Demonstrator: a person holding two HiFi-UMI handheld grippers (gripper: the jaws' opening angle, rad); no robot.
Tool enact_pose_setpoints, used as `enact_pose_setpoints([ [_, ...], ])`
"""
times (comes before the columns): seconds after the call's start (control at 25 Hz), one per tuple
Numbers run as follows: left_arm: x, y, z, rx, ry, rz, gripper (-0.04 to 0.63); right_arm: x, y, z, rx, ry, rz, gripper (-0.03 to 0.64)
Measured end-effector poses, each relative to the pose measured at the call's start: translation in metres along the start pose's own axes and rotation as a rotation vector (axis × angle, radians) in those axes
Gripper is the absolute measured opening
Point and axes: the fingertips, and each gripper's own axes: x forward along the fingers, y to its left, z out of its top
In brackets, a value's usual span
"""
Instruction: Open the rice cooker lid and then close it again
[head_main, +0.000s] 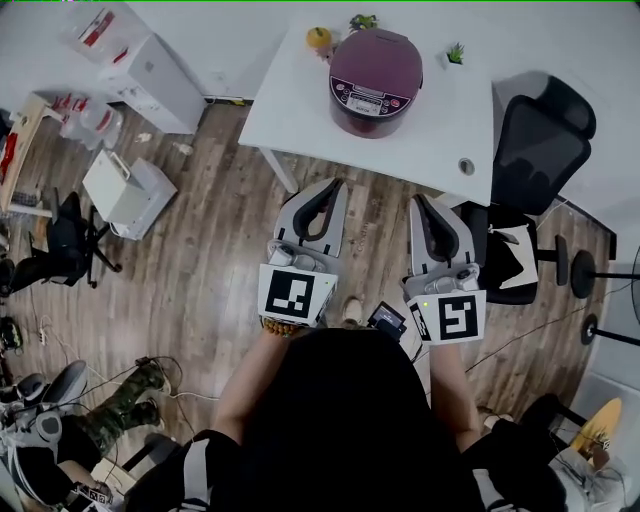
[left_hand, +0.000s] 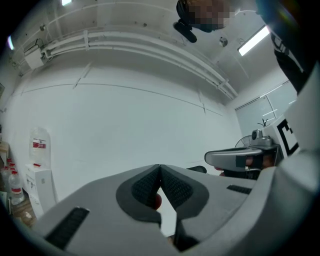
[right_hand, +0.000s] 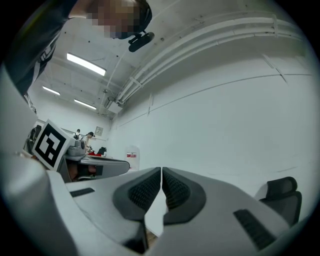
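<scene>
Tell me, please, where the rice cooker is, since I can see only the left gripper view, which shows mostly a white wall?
Observer: In the head view the rice cooker stands on the white table, ahead of the left gripper and the right gripper; neither touches it.
Operator: Is it open or closed?
Observer: Closed; the lid is down.
Operator: And what is the right gripper doing?
Observer: Its own view shows the jaws together with nothing between them.
</scene>
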Motion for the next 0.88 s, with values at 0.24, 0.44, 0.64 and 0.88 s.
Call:
enact_pose_setpoints([
  [0.24, 0.020, 0.037, -0.007, -0.005, 0.029, -0.044, 0.023, 0.034, 0.000, 0.003, -0.019, 0.017, -0.051, 0.029],
  [0.44, 0.037, 0.064, -0.010, -0.034, 0.026, -0.086, 0.023, 0.060, 0.003, 0.004, -0.027, 0.033, -0.098, 0.029],
  [0.64, 0.044, 0.090, -0.012, -0.063, 0.023, -0.128, 0.023, 0.080, 0.008, 0.005, -0.044, 0.056, -0.154, 0.029],
  [0.88, 0.057, 0.109, -0.021, -0.082, 0.037, -0.182, 0.023, 0.092, 0.005, 0.001, -0.049, 0.082, -0.236, 0.029],
])
